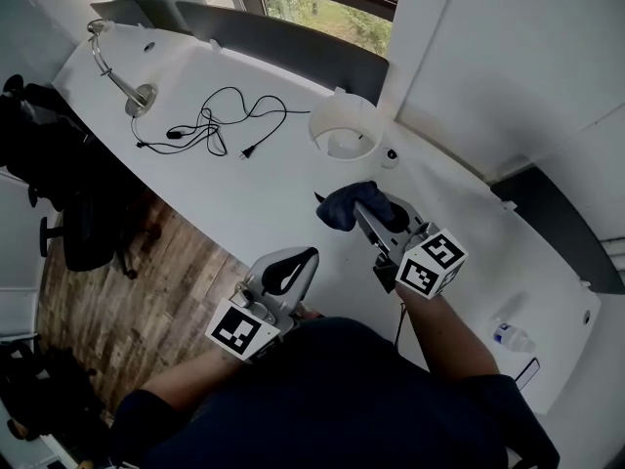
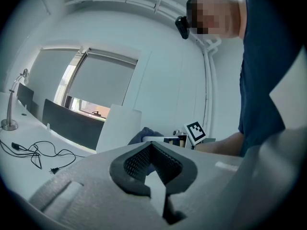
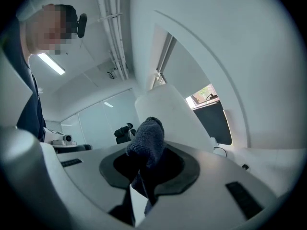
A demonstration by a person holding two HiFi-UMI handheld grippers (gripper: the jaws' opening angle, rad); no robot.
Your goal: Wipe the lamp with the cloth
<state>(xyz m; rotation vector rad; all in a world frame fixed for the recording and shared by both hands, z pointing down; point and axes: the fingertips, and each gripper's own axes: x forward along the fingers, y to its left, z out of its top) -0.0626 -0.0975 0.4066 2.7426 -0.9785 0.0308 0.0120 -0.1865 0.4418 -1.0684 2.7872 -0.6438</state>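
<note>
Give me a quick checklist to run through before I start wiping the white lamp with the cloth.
1. Cloth clamped in the right gripper: ok.
2. Left gripper empty, jaws together: ok.
3. White lamp just beyond the cloth, not yet touched: ok.
4. Black cable lies well to the lamp's left, out of the wiping path: ok.
5. Lamp steadied by the left gripper: not ok, it is apart from the lamp.
6. Lamp switched off: cannot tell.

soft daylight from the window, fisheye-warped edges, dark corner vignettes
</note>
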